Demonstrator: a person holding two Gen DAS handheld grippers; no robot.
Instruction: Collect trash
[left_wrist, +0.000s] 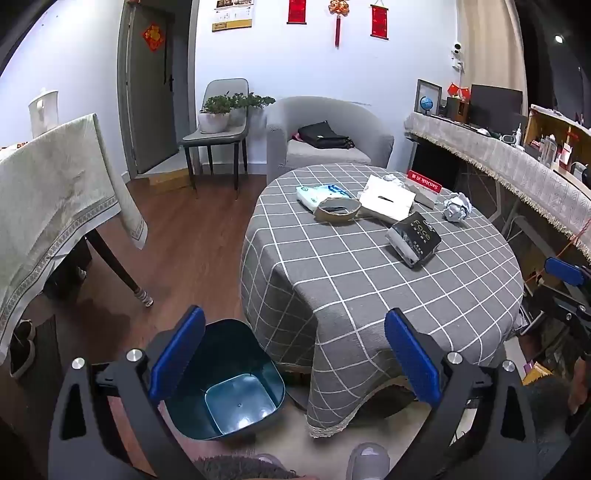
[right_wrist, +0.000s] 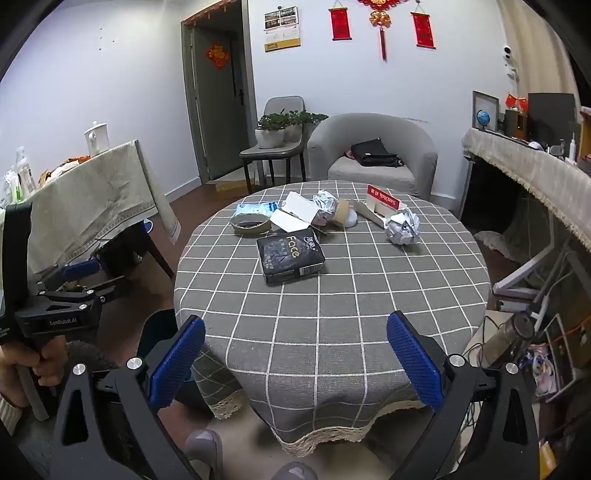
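Left wrist view: left claw (left_wrist: 294, 356) spread wide, nothing between its blue pads, hanging over the near edge of the round surface (left_wrist: 369, 280) with the grey checked cloth. Dark teal bin (left_wrist: 236, 384) on the floor just left of the surface, below the left pad; its inside is bare down to the bottom.

Trash lies in a loose group on the far half of the surface:
- black tissue pack (left_wrist: 413, 238) marked "Face", nearest, lying flat, apart from the rest
- brown tape ring (left_wrist: 338, 210), flat, touching a blue-and-white plastic packet (left_wrist: 317, 194) behind it
- white box (left_wrist: 386, 199) with a slit in its top, just right of the ring
- red-edged carton (left_wrist: 424, 186) behind the box
- crumpled foil ball (left_wrist: 457, 208) far right, by itself

Right wrist view: right claw (right_wrist: 295, 358) also fully apart and holding nothing, over the near rim of the surface. Left of the frame, a hand (right_wrist: 22, 363) grips the other tool's handle. From here a second foil wad (right_wrist: 325, 201) and a cardboard tube (right_wrist: 341, 212) show behind the white box, touching it. Whether the open red-edged carton holds anything, cannot tell.
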